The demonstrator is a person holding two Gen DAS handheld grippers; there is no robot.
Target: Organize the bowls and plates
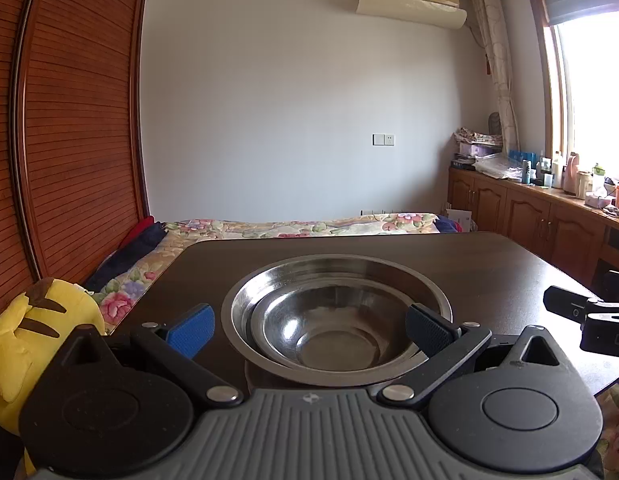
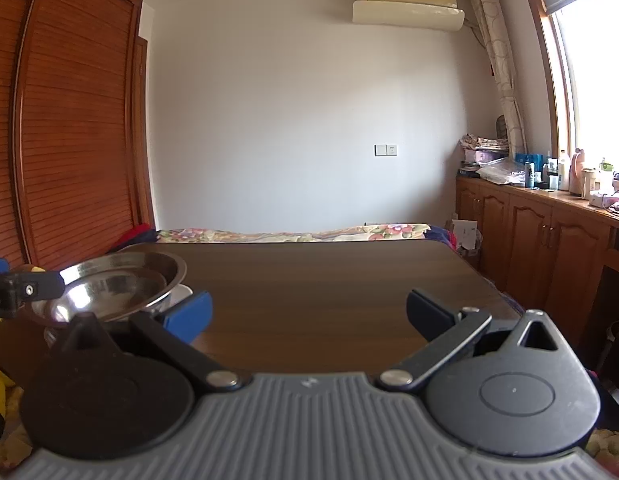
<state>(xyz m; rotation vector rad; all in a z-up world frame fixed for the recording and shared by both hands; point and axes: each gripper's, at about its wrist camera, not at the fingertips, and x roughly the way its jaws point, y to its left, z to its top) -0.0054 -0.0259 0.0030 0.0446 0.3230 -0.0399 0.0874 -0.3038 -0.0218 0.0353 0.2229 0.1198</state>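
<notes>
On the dark table (image 1: pixel 489 264) stands a wide steel bowl (image 1: pixel 337 264) with a smaller steel bowl (image 1: pixel 333 340) nested inside it. My left gripper (image 1: pixel 309 330) is open, its blue fingertips straddling the near side of the two bowls; the right one reaches over the rim. In the right wrist view the steel bowls (image 2: pixel 117 284) sit at the table's left, with something white (image 2: pixel 183 292) partly hidden under them. My right gripper (image 2: pixel 309 312) is open over bare table (image 2: pixel 309 272), holding nothing. The right gripper's black body (image 1: pixel 589 316) shows at the right edge.
A yellow plush toy (image 1: pixel 37 320) lies beside the table's left corner. A bed with a floral cover (image 1: pixel 293 226) runs behind the table. Wooden cabinets (image 1: pixel 529 216) with bottles on top line the right wall, and a slatted wardrobe (image 1: pixel 69 120) fills the left.
</notes>
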